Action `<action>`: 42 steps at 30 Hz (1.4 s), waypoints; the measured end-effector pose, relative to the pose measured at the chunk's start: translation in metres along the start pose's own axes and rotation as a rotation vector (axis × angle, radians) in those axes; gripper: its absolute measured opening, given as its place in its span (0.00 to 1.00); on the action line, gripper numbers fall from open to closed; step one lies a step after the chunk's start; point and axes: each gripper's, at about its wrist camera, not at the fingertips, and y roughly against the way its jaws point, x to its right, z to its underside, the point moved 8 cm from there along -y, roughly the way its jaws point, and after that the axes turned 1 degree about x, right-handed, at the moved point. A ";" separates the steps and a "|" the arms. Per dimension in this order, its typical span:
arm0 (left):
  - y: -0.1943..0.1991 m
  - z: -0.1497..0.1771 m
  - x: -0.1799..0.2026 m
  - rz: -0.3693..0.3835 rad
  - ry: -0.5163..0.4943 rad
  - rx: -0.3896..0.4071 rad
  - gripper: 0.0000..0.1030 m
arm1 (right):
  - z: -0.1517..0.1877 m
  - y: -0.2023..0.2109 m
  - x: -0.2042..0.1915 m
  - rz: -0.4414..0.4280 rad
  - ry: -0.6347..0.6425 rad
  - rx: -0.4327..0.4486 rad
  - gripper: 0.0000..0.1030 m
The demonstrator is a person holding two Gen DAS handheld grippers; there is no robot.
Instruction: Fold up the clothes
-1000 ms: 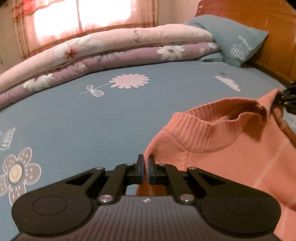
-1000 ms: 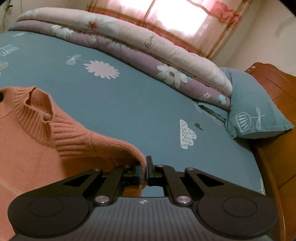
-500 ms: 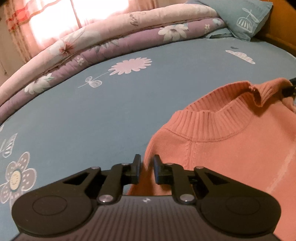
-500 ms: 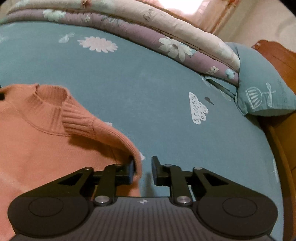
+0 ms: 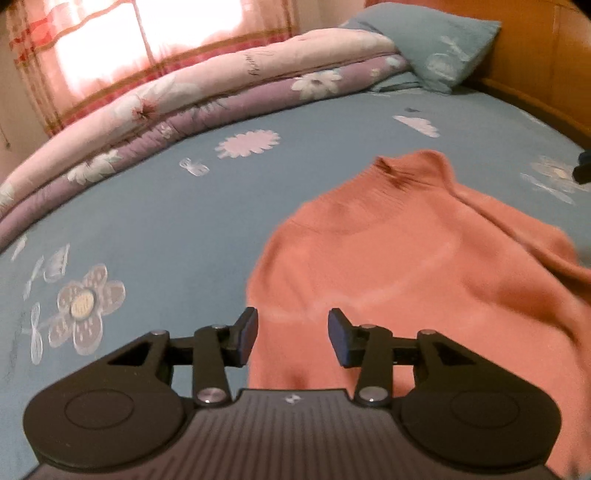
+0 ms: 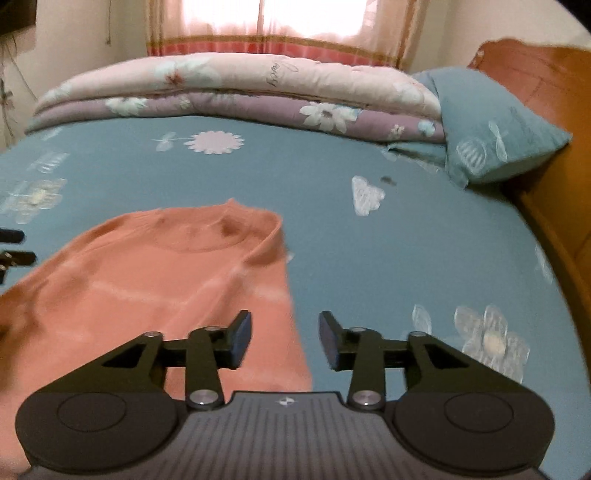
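Left wrist view: your left gripper [image 5: 292, 332] hangs over the near left edge of the sweater [image 5: 406, 266], its fingers [image 5: 246, 336] parted.
Left fingers: they have just been opening, and no fabric is pinched; the knit shows in the gap below them, and you cannot tell from this view whether the tips brush it.
Sweater here: orange knit, spread on the bed sheet [image 5: 155, 206], collar at the far end, body running toward you and off to the right.
Far side: a folded quilt [image 5: 207, 99] lies along the far edge of the bed, a teal pillow [image 5: 436, 48] at its right end against the wooden headboard [image 5: 535, 62].
Right edge: a dark blurred part shows at the frame's right edge; too little of it to say what it is.
Right wrist view: your right gripper [image 6: 285, 338] sits over the sweater's [image 6: 147, 273] near right edge, fingers [image 6: 241, 338] apart.
Right fingers: also just been opening, nothing clamped; the left one is over the knit, the right one over bare sheet [image 6: 406, 236].
Sweater here: left of centre, collar far, right edge running between your fingers.
Surroundings: quilt [image 6: 236, 88] far, pillow [image 6: 491, 125] far right, curtain [image 6: 273, 22] behind, all motion-blurred.
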 end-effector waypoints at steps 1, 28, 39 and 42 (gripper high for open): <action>0.011 0.010 0.004 0.011 0.008 -0.017 0.47 | 0.011 0.012 -0.003 -0.021 -0.008 -0.006 0.48; 0.093 0.135 0.071 0.160 0.354 -0.079 0.72 | 0.158 0.040 -0.091 -0.254 -0.255 -0.043 0.55; 0.086 0.138 0.080 0.155 0.337 -0.092 0.72 | 0.143 0.059 -0.034 -0.039 -0.132 0.024 0.13; 0.082 0.139 0.083 0.160 0.334 -0.101 0.72 | 0.124 0.071 0.012 0.129 -0.104 0.066 0.13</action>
